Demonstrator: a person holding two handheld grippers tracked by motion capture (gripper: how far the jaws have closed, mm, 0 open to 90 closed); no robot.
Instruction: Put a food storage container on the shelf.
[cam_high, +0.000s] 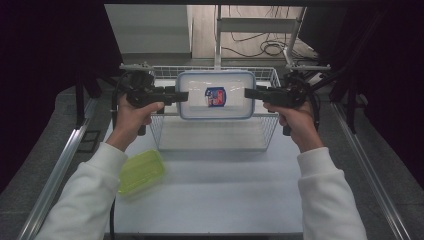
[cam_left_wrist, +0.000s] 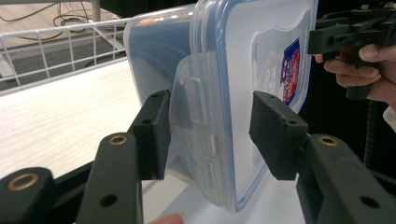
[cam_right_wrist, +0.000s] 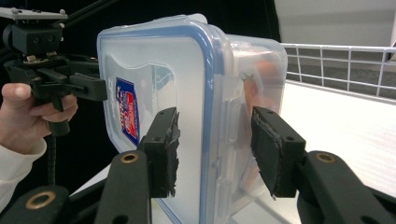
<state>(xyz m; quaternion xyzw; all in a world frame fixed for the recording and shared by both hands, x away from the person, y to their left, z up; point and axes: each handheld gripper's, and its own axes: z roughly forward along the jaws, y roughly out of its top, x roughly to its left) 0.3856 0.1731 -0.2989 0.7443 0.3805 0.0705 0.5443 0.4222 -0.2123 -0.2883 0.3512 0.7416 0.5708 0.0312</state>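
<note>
A clear plastic container (cam_high: 200, 95) with a blue-rimmed lid and a red-and-blue sticker (cam_high: 216, 96) hangs in the air over a white wire basket (cam_high: 267, 131). My left gripper (cam_high: 182, 96) is shut on its left end and my right gripper (cam_high: 248, 93) is shut on its right end. In the left gripper view the pads (cam_left_wrist: 154, 135) clamp the container (cam_left_wrist: 233, 70) at its side latch flap. The right gripper view has the jaws on either side of the lid edge of the container (cam_right_wrist: 168, 60), pads (cam_right_wrist: 273, 149) pressing on it, with the other gripper (cam_right_wrist: 70, 84) beyond.
A green plastic box (cam_high: 141, 171) lies on the white table (cam_high: 215, 200) at the front left of the basket. Metal rails run along both sides of the table. Cables and a frame post stand behind the basket.
</note>
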